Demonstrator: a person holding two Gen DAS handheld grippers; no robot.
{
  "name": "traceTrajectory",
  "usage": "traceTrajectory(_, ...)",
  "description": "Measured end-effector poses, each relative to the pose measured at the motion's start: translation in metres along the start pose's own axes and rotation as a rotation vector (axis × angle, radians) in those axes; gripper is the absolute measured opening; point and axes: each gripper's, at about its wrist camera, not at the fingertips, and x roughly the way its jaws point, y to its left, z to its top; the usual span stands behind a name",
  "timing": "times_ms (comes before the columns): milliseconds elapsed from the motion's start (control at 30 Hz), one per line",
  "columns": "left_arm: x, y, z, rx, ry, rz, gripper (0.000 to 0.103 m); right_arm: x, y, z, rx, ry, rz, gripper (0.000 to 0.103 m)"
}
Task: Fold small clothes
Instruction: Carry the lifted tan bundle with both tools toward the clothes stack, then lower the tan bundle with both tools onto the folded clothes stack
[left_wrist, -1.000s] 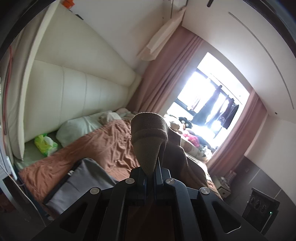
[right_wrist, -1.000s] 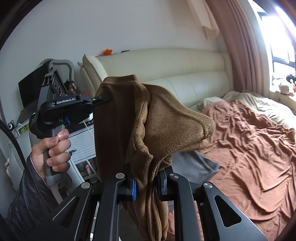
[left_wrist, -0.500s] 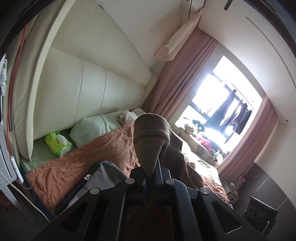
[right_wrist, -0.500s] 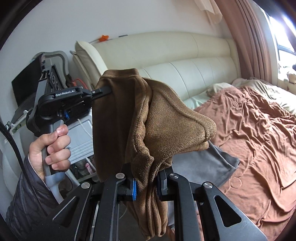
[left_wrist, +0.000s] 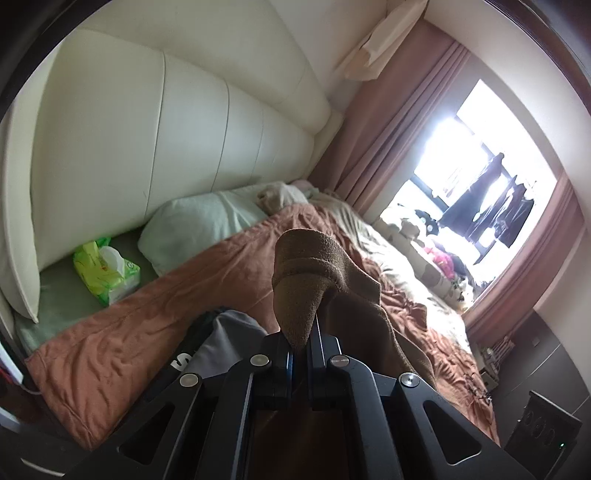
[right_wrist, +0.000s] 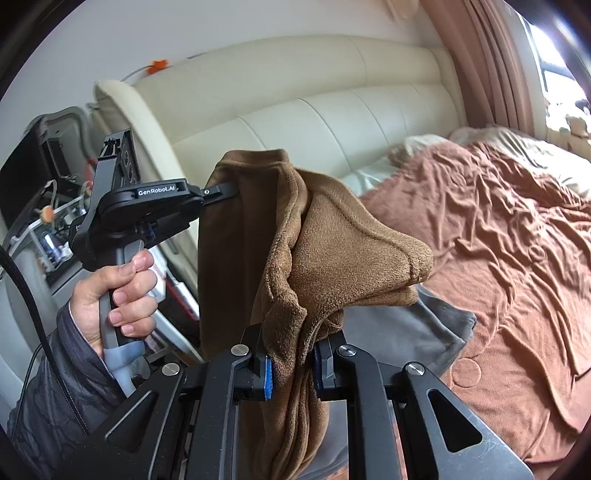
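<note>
Brown fleece garment (right_wrist: 332, 258) hangs in the air above the bed (right_wrist: 517, 258), bunched and doubled between my two tongs. Left tongs (left_wrist: 300, 343) closed on a hemmed edge; right tongs (right_wrist: 291, 363) clamped on a thick gathered fold. Soft, light, limp, slightly grippy; likely droops wherever unsupported. Better hold: corners or seams. Grey garment (right_wrist: 406, 332) lies on the bed below.

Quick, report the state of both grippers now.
Left gripper: shut on the brown fleece garment, held in the air.
Right gripper: shut on the same garment.
</note>
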Motion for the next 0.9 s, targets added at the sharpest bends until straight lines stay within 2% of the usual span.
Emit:
traceTrajectory(133, 0.032, 0.008, 0.000, 0.007, 0.035, 0.026, 0.004, 0.028, -0.012, 0.003, 0.015, 0.023, -0.005, 0.012)
traceTrajectory(400, 0.099, 0.028, -0.007, 0.056, 0.138, 0.075, 0.004, 0.083, -0.062, 0.004, 0.063, 0.073, -0.014, 0.012)
traceTrajectory(667, 0.160, 0.031, -0.030, 0.145, 0.259, 0.110, 0.005, 0.122, -0.103, -0.018, 0.127, 0.097, -0.031, 0.012)
traceTrajectory(700, 0.168, 0.033, -0.033, 0.154, 0.274, 0.128, 0.005, 0.127, -0.108, -0.022, 0.132, 0.107, -0.042, 0.012)
traceTrajectory(833, 0.196, 0.045, -0.046, 0.209, 0.361, 0.332, 0.020, 0.156, -0.130, -0.043, 0.196, 0.226, -0.097, 0.022)
traceTrajectory(900, 0.194, 0.047, -0.048, 0.230, 0.359, 0.361, 0.026, 0.155, -0.139, -0.049, 0.226, 0.232, -0.103, 0.034)
